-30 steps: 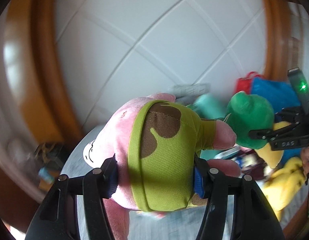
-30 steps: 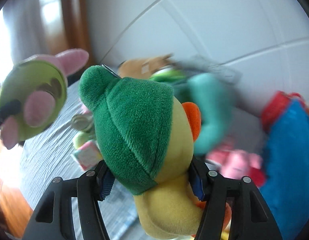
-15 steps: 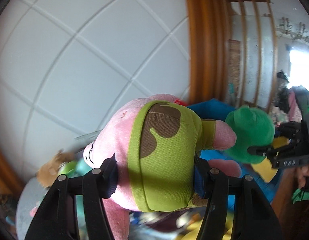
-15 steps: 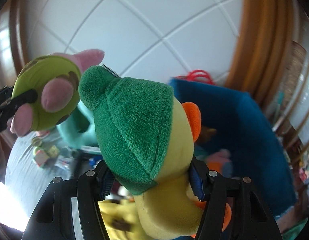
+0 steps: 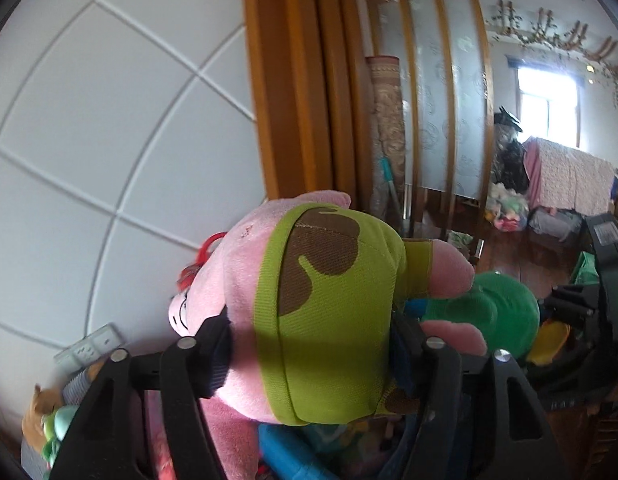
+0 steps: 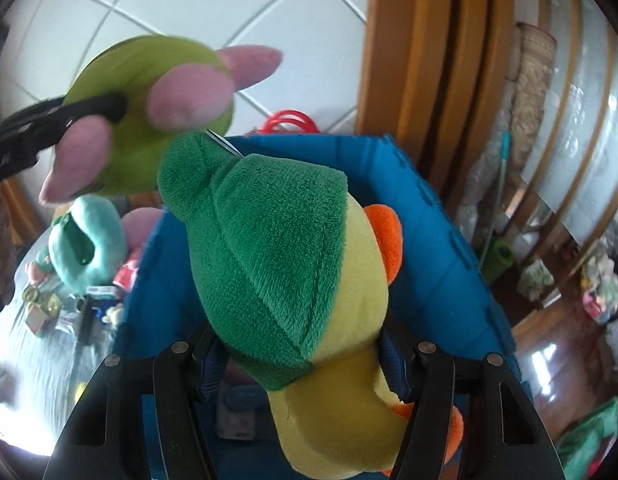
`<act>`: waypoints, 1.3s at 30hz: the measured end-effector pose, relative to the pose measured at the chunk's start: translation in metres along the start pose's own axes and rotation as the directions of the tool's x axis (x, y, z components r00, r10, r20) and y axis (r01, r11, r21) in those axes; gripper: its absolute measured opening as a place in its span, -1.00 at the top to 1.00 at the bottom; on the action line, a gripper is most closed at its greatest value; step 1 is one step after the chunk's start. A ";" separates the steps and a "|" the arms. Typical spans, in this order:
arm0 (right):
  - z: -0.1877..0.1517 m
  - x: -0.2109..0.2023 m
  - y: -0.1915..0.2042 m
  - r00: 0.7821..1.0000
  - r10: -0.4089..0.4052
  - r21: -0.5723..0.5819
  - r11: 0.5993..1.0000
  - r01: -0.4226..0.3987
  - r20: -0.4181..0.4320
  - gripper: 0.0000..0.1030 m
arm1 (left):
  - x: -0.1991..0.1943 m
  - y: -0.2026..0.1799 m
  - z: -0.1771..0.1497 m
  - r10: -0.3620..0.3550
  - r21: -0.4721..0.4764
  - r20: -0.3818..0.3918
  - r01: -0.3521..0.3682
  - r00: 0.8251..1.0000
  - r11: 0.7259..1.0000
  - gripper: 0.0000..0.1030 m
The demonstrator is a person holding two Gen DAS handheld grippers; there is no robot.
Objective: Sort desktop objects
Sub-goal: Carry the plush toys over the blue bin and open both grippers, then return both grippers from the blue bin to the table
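Both toys have swung right since a sec ago: table view gives way to the blue bin, which now sits directly under and behind the yellow duck plush, w/ the pink star plush up beside it at upper left of the right wrist view. Right gripper is clamped on the duck's body, green hat forward, orange beak to the right; left gripper is clamped on the star plush across its green shorts. Both toys are held in the air, neither touching the bin. Judging by that, the carry is about done and the drop into the bin is next, duck first prob. since it's already over the opening. Off to the left, the grey table holds leftovers: a teal plush, small blocks, misc bits, blurry. Behind: white tiled wall, orange wood frame, frosted glass panels, a window far back, wood floor.
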State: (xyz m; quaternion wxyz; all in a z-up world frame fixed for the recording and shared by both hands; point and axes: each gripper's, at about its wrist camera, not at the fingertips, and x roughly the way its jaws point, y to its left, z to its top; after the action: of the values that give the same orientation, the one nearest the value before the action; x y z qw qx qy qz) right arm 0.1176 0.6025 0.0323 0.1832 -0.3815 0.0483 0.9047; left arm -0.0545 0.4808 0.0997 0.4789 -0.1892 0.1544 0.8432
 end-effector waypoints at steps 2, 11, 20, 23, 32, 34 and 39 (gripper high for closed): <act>0.003 0.007 -0.012 1.000 -0.021 0.002 1.000 0.021 0.002 -0.49 | 0.025 -0.008 0.013 0.054 0.015 -0.008 -0.054 0.998 0.998 -0.95; 0.004 0.032 -0.031 0.998 -0.045 -0.011 0.999 0.044 -0.036 -0.99 | 0.046 0.013 0.010 0.116 -0.061 -0.048 -0.119 0.992 0.991 -1.00; 0.012 0.030 0.019 0.998 0.058 -0.089 0.994 -0.059 -0.015 -0.99 | -0.012 0.069 -0.069 0.243 -0.175 -0.117 -0.261 0.963 0.949 -1.00; 0.017 0.028 0.055 0.994 0.105 -0.140 0.984 -0.106 -0.014 -0.99 | -0.043 0.096 -0.114 0.278 -0.237 -0.170 -0.313 0.945 0.920 -1.00; 0.006 0.029 0.210 0.970 0.231 -0.292 0.925 -0.244 -0.078 -0.99 | -0.139 0.191 -0.309 0.350 -0.342 -0.432 -0.510 0.831 0.789 -1.00; 0.000 0.031 0.247 0.963 0.250 -0.312 0.911 -0.270 -0.103 -0.99 | -0.164 0.209 -0.353 0.359 -0.347 -0.481 -0.550 0.800 0.760 -1.00; -0.020 0.036 0.339 0.942 0.287 -0.358 0.873 -0.332 -0.173 -0.99 | -0.231 0.273 -0.454 0.400 -0.359 -0.562 -0.650 0.724 0.670 -1.00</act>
State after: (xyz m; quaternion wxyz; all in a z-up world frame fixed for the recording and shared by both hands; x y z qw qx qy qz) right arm -0.0173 0.2939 -0.0249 -0.0451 -0.4482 -0.0578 0.8909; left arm -0.1047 -0.0279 -0.1707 0.0871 -0.4442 0.0658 0.8892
